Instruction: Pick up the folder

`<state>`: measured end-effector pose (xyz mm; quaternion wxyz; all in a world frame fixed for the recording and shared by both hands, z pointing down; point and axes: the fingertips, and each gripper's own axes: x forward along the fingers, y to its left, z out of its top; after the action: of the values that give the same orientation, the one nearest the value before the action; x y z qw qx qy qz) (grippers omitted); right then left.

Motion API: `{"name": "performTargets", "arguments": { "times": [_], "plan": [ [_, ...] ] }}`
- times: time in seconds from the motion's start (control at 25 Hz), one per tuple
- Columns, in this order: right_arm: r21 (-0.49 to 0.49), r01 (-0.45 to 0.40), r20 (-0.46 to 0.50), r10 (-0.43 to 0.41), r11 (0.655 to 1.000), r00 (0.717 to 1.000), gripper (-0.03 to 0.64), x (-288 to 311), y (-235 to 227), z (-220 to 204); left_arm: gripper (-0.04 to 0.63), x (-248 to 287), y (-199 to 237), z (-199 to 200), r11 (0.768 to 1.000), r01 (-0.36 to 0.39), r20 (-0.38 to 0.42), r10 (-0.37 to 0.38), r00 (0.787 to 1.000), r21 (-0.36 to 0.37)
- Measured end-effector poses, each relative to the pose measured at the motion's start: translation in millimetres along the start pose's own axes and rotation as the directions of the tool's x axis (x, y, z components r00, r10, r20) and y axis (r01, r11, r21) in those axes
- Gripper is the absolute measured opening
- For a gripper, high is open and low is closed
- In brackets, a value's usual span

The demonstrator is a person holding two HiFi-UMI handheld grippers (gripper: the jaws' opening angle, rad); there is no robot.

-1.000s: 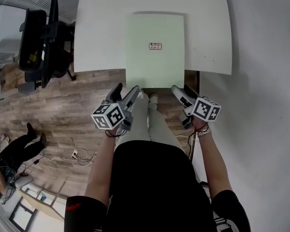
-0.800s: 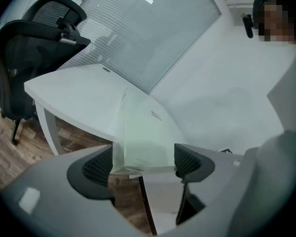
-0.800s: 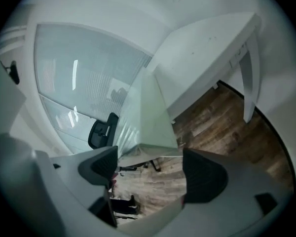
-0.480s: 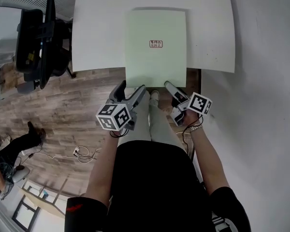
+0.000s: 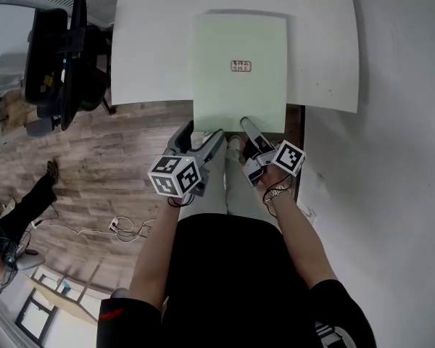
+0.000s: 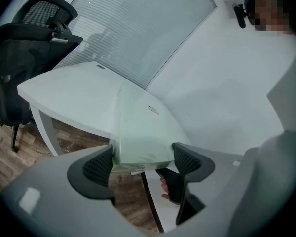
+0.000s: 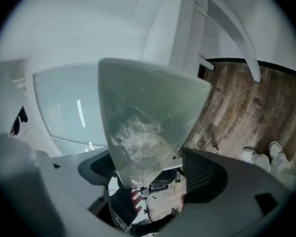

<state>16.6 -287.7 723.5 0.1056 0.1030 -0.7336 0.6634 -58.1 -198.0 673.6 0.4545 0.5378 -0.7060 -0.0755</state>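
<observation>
Pale green folder (image 5: 239,85) lies flat on the white worktop (image 5: 152,42) in the upper middle of the head view, its near edge hanging past the worktop's near edge. A small label (image 5: 241,66) sits near the folder's centre.

Left hand-held gripper (image 5: 200,135) is at the folder's near left corner. In its own view the jaws stand wide apart, and the folder's (image 6: 140,132) overhanging end shows in the gap between the pads, neither pad pressed on it.

Right hand-held gripper (image 5: 246,126) is at the near edge toward the right, its tip overlapping the folder in the head view. Its own view shows the folder's (image 7: 148,112) edge reaching in between the jaws, closer to the pad at frame left — jaws wide, not clamped.

Black office chair (image 5: 58,56) stands at the upper left beside the worktop. Wood-plank floor (image 5: 109,165) below, with loose cables (image 5: 123,229) on it at lower left.
</observation>
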Motion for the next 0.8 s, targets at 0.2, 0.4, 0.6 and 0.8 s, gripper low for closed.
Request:
{"name": "performTargets", "arguments": {
  "times": [0.2, 0.4, 0.6, 0.8],
  "plan": [
    [0.001, -0.003, 0.046, 0.003, 1.0, 0.999, 0.373, 12, 5, 1, 0.368, -1, 0, -2, 1.0, 0.008, -0.01, -0.008, 1.0, 0.015],
    [-0.012, -0.014, 0.075, 0.015, 1.0, 0.997, 0.371, 20, 8, 5, 0.368, -2, -1, -4, 1.0, 0.011, -0.013, -0.011, 1.0, 0.02],
    [0.001, -0.048, 0.079, 0.048, 0.999, 0.996, 0.371, 29, 15, 4, 0.368, -2, -3, -5, 0.999, 0.018, -0.024, -0.018, 1.0, 0.035],
    [0.016, -0.045, 0.117, 0.043, 0.999, 0.992, 0.371, 30, 13, 7, 0.368, -2, -4, -7, 0.999, 0.021, -0.025, -0.02, 1.0, 0.038]
  ]
}}
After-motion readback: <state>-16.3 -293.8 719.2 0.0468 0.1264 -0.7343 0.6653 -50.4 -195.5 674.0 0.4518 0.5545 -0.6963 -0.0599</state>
